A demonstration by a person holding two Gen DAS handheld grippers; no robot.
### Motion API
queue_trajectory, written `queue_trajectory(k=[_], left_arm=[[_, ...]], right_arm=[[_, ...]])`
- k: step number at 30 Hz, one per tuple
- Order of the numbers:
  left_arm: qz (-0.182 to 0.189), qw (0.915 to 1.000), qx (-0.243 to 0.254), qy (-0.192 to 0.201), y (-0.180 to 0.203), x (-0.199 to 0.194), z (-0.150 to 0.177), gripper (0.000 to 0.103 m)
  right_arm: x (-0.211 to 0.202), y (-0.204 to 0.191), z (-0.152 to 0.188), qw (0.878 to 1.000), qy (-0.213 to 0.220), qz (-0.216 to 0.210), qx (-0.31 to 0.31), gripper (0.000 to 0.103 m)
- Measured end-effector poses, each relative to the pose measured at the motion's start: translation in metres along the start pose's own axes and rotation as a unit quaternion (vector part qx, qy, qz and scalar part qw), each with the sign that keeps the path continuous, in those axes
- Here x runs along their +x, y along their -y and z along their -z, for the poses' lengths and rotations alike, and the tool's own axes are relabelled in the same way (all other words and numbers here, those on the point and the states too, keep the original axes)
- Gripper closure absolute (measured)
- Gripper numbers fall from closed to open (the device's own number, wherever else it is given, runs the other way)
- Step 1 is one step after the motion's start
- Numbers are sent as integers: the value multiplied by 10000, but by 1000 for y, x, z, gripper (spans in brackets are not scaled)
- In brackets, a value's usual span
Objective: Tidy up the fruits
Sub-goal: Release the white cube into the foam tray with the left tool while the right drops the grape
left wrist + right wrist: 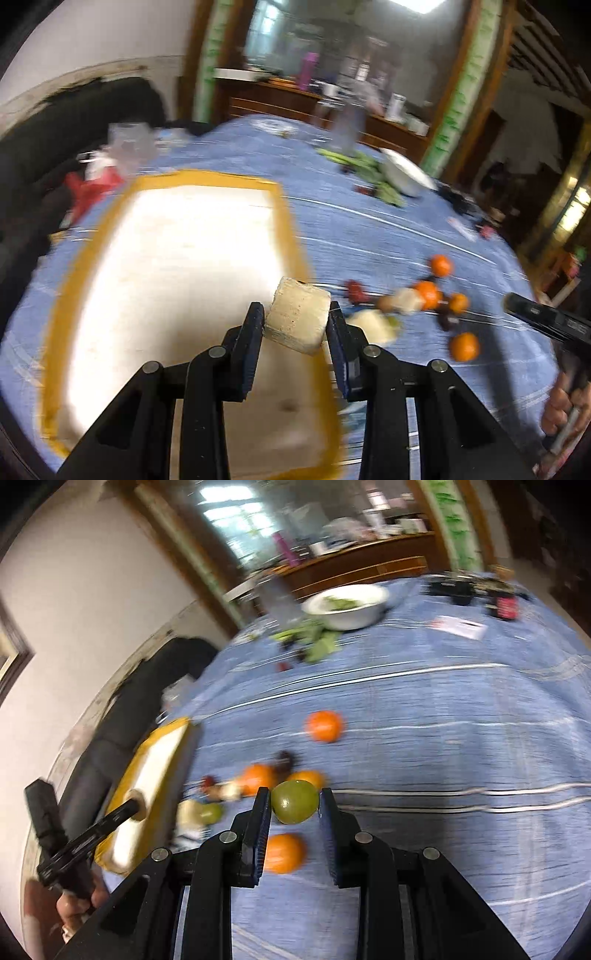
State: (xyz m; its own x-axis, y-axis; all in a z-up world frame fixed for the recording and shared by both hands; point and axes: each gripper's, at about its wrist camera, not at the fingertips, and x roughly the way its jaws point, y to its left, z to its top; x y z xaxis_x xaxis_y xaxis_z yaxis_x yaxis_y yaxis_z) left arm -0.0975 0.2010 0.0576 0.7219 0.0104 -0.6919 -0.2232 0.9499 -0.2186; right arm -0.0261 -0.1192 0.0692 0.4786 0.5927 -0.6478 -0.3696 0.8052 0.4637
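Nearest in the left wrist view, the left gripper is clamped on a pale chunk of cut fruit, a stubby cylinder with a flat round face; its short axis tilts up and away toward the far right, and it hangs over the near right edge of a white tray with a yellow rim. Only this view shows the tray's wide bare floor. Just past the gripper another pale piece with a green skin lies on the surface, which is covered in blue striped cloth, and beyond it a loose cluster of oranges and small dark red fruits. At the right edge a hand holds the other tool's black handle. The right wrist view gives what the left lacks: the right gripper is closed on a round green fruit, pinched at its sides and lifted clear of the cloth; being round, it shows no long axis. An orange lies under it, nearer the camera, two more sit just behind the green fruit, and a single orange lies farther out, apart from the rest. From here the tray appears edge-on at the left, with the left gripper's pale chunk over it, seen end-on as a disc. Far back in both views stands a white bowl with green leaves strewn beside it, and motion blur hides the finer detail.
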Motion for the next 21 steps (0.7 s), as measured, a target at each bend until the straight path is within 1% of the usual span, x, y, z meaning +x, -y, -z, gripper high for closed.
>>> queue_trajectory(k=[1,5,7,10,12,16,19,21], left_arm=[[-101,9999,-85,42,-10,-4,0,70],[-282,9985,-461,131,-46,-13,0,70],[-447,9971,-595,172,-60,-15,2,70],[-718,9944,-745,198,-78,-19,4,70],[-834,9931,-793,234,-86,-21,8,70],[-895,9915,-904,286,-99,-27,12,70],[-1018,9900,-937,261,-105,-27,14,70],[-1096,9893,-927,279,-106,-27,15,70]], right_arm=[[7,-18,1,9998,-72,-117,-134,75],[38,-83,10,9959,-361,-545,-632,75],[59,-118,18,9916,-561,-758,-885,74],[88,-160,32,9843,-831,-924,-1256,74],[104,-182,42,9794,-956,-945,-1504,74],[136,-221,67,9668,-1226,-888,-2059,74],[155,-230,77,9622,-1414,-867,-2159,74],[160,-238,82,9600,-1323,-699,-2368,73]])
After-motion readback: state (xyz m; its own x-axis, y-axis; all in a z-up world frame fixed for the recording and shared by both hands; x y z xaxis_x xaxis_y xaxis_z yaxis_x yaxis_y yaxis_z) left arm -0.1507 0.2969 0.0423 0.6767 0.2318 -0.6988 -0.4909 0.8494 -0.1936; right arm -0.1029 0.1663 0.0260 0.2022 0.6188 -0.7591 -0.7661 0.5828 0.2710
